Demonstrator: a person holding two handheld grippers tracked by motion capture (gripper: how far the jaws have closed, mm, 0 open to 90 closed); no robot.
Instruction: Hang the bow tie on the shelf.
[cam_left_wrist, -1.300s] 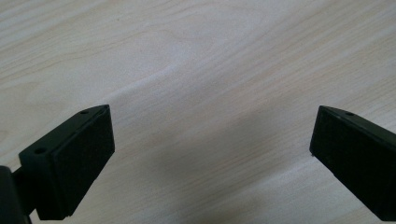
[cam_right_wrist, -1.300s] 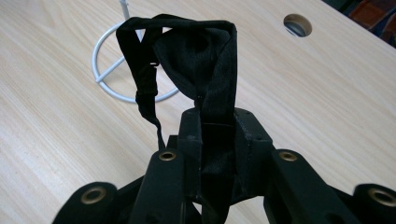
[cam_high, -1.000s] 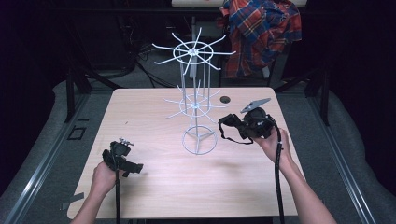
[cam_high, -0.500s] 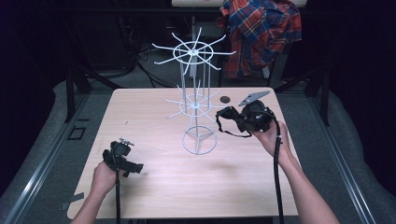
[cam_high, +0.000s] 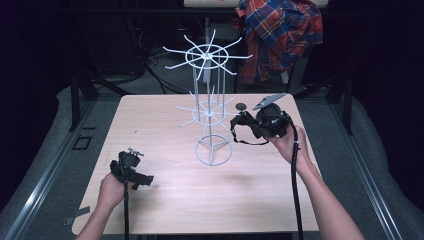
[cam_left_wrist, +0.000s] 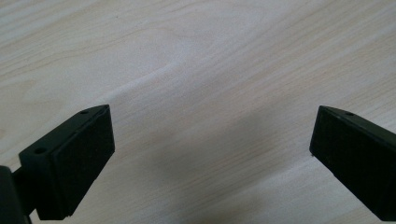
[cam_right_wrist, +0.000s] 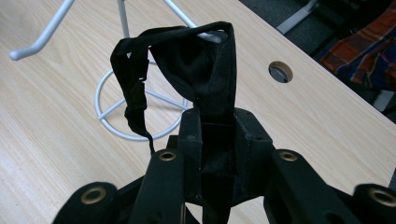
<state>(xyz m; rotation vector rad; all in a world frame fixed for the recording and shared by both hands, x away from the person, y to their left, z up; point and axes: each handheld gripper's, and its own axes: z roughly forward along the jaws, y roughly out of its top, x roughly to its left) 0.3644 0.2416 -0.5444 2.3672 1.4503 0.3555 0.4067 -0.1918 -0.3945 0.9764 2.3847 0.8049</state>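
A white wire rack (cam_high: 212, 150) with hook arms on two levels stands mid-table; its ring base (cam_right_wrist: 109, 112) also appears in the right gripper view. My right gripper (cam_high: 248, 125) is just right of the rack's lower hooks, shut on a black fabric strap (cam_high: 241, 135). In the right gripper view the strap (cam_right_wrist: 205, 60) rises from the shut gripper (cam_right_wrist: 217, 126) as a loop. The loop's top lies against a white hook tip; I cannot tell if it hangs on it. My left gripper (cam_high: 144, 180) rests low at the front left, and in its own view that gripper (cam_left_wrist: 210, 149) is open over bare wood.
A round cable hole (cam_high: 241, 106) sits in the table (cam_high: 165, 125) behind the right gripper, and shows again as a hole (cam_right_wrist: 280, 72). A plaid shirt (cam_high: 280, 35) hangs behind the table. Upper hooks (cam_high: 210, 56) spread wide above.
My right gripper has carried the strap a little away from the person and up, toward the rack's lower hooks. The left gripper has stayed put.
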